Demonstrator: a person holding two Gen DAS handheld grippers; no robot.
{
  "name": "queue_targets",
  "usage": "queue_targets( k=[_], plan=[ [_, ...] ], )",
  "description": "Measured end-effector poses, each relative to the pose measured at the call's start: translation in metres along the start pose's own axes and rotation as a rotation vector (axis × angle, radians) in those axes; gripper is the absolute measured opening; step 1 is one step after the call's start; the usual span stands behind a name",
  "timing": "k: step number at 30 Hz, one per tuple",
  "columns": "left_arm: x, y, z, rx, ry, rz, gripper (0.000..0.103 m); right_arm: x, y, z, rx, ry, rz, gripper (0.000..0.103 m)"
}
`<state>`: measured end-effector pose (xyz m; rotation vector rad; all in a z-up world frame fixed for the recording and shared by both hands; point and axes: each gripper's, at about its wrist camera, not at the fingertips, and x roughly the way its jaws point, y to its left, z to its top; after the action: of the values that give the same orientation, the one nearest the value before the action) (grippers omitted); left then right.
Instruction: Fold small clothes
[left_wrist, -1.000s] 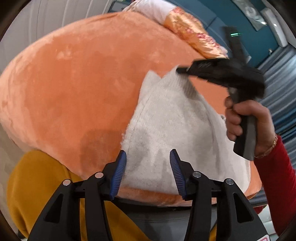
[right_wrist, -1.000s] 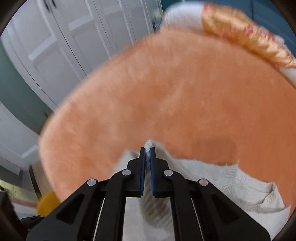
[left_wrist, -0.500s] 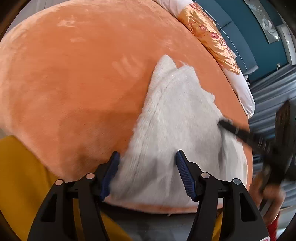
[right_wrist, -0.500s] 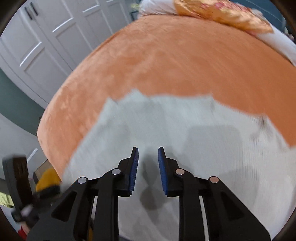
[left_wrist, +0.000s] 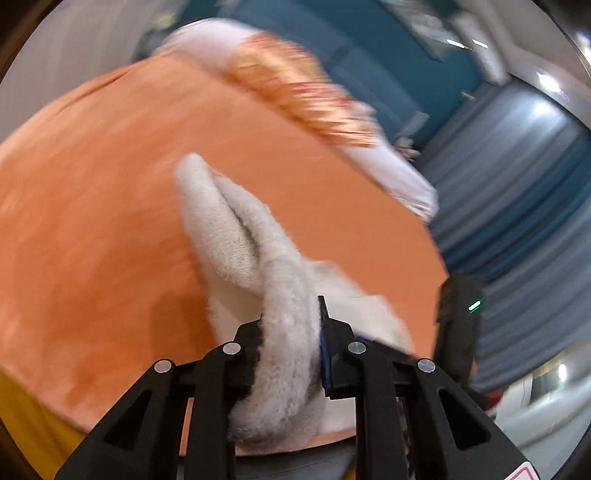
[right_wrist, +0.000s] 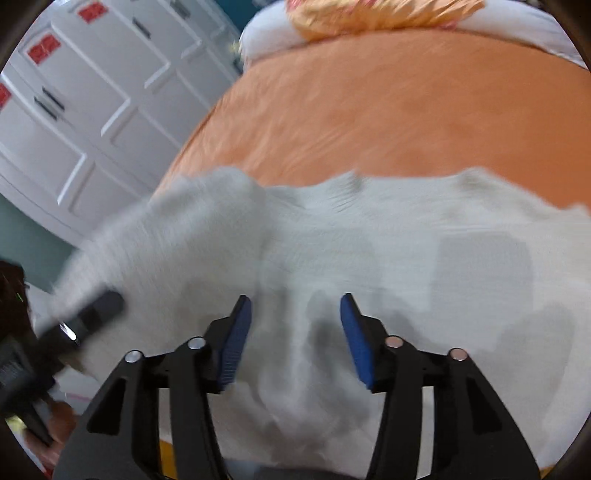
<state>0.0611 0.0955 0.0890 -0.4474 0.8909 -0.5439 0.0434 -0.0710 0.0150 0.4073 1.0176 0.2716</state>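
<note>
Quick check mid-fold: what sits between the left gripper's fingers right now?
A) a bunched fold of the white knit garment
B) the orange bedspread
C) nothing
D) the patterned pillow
A: in the left wrist view the left gripper is closing on a thick fold of the white knit garment, lifted above the orange bedspread.

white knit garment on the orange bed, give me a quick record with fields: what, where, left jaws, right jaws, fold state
what: white knit garment
where: on orange blanket
left jaws: left gripper closing, bunched edge of the garment between them, lifted
right jaws: right gripper opening, nothing between them, above the flat part of the garment
fold state: unfinished
</note>
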Motion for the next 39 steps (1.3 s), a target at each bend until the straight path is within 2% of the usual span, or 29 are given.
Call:
queue_targets(
  k=[4,5,8,10,13,15,18,20,21,22,23,25,29,31,33,34,35,36,37,39],
  plan=[
    [0.034,-0.097,-0.008,0.197,0.051,-0.106,0.017,-0.073,-0.069,-0.021,0.108,-0.089,-0.077,0.05],
    [0.051,-0.122,-0.019,0.25,0.084,-0.126,0.017,-0.086,-0.085,-0.028,0.133,-0.101,-0.099,0.05],
    [0.104,-0.167,-0.058,0.327,0.195,-0.156,0.017,-0.124,-0.138,-0.057,0.227,-0.13,-0.181,0.052],
    [0.148,-0.184,-0.089,0.354,0.288,-0.135,0.017,-0.143,-0.17,-0.079,0.304,-0.137,-0.223,0.052],
    [0.2,-0.19,-0.13,0.386,0.403,-0.067,0.018,-0.165,-0.201,-0.108,0.396,-0.155,-0.236,0.052],
    [0.222,-0.189,-0.157,0.426,0.437,0.003,0.02,-0.17,-0.209,-0.12,0.416,-0.162,-0.237,0.052],
    [0.209,-0.199,-0.166,0.474,0.377,0.03,0.034,-0.179,-0.214,-0.126,0.428,-0.171,-0.213,0.052],
    [0.191,-0.205,-0.164,0.482,0.389,0.007,0.061,-0.181,-0.214,-0.125,0.427,-0.178,-0.174,0.052],
    [0.18,-0.205,-0.163,0.481,0.385,0.002,0.067,-0.178,-0.215,-0.119,0.426,-0.18,-0.154,0.055],
    [0.169,-0.204,-0.157,0.475,0.368,0.012,0.073,-0.175,-0.212,-0.114,0.424,-0.187,-0.122,0.064],
    [0.154,-0.197,-0.15,0.459,0.347,0.011,0.074,-0.17,-0.212,-0.107,0.423,-0.191,-0.099,0.07],
    [0.137,-0.185,-0.139,0.429,0.337,0.015,0.079,-0.16,-0.208,-0.096,0.42,-0.184,-0.046,0.074],
    [0.103,-0.137,-0.123,0.308,0.294,0.14,0.079,-0.139,-0.202,-0.078,0.42,-0.139,0.039,0.079],
    [0.095,-0.111,-0.12,0.231,0.282,0.165,0.079,-0.123,-0.2,-0.07,0.41,-0.096,0.05,0.084],
    [0.097,-0.087,-0.118,0.156,0.3,0.214,0.079,-0.103,-0.2,-0.064,0.411,-0.046,0.05,0.084],
    [0.098,-0.08,-0.119,0.131,0.311,0.229,0.079,-0.092,-0.199,-0.061,0.406,-0.017,0.06,0.072],
    [0.1,-0.077,-0.118,0.119,0.313,0.235,0.079,-0.087,-0.198,-0.058,0.396,0.0,0.057,0.042],
    [0.1,-0.074,-0.12,0.115,0.311,0.24,0.079,-0.087,-0.192,-0.053,0.356,0.008,0.022,0.03],
    [0.098,-0.073,-0.119,0.119,0.306,0.246,0.079,-0.099,-0.185,-0.044,0.301,-0.039,0.034,0.016],
    [0.1,-0.083,-0.118,0.151,0.284,0.25,0.079,-0.133,-0.182,-0.036,0.287,-0.172,0.163,0.015]
  ],
)
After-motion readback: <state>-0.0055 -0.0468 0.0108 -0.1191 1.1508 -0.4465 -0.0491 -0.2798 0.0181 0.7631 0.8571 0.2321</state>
